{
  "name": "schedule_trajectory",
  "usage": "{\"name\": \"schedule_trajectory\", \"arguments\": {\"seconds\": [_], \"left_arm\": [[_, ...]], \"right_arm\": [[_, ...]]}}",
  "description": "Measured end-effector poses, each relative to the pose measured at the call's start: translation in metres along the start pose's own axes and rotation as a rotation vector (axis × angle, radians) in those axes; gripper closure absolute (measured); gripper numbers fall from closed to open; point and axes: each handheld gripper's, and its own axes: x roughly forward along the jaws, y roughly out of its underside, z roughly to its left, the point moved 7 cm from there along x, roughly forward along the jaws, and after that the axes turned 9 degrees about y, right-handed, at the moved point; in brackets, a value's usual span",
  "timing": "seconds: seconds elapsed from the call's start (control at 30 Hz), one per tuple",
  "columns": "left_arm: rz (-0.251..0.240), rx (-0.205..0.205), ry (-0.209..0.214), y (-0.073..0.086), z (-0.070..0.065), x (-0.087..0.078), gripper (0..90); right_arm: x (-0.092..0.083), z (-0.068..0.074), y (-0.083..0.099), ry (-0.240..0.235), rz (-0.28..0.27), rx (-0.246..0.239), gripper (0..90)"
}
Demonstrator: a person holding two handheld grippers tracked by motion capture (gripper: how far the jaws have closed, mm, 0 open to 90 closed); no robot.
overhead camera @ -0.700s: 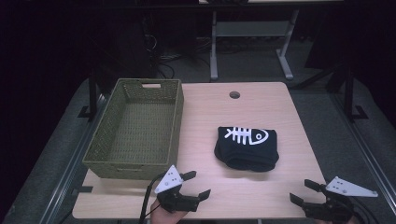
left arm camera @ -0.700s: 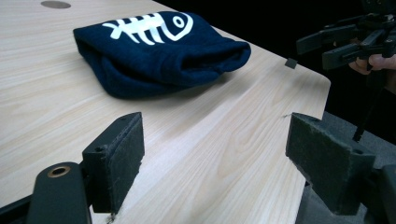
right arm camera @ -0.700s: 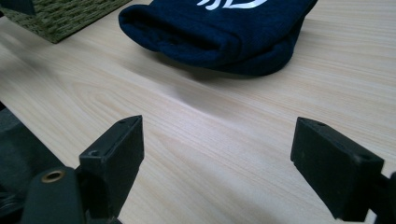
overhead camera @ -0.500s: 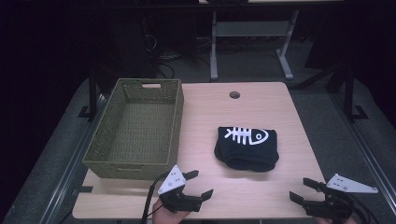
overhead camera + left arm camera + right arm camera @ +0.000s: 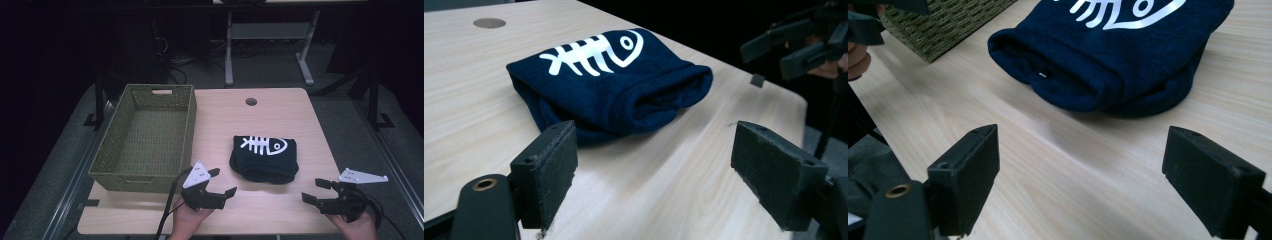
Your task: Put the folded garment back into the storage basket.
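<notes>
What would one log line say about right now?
left gripper: jaws open, empty | right gripper: jaws open, empty | folded navy cloth with white fish-skeleton print: on table, untouched | green woven basket: empty

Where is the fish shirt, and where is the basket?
shirt (image 5: 265, 162), high view, on the dark cloth just below the white fish print.
basket (image 5: 141, 179), high view, on its woven front wall.
</notes>
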Motion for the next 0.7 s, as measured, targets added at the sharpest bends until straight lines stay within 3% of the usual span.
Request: {"name": "schedule_trajectory", "arguments": {"seconds": [0.27, 0.7], "left_arm": [[0.011, -0.062, 0.012, -0.009, 0.014, 0.022, 17.9], [0.028, -0.135, -0.037, -0.024, 0.038, 0.053, 18.7]], "right_arm": [[0.015, -0.007, -0.017, -0.023, 0.053, 0.008, 15.0], [0.033, -0.024, -0.041, -0.012, 0.092, -0.006, 15.1]]}}
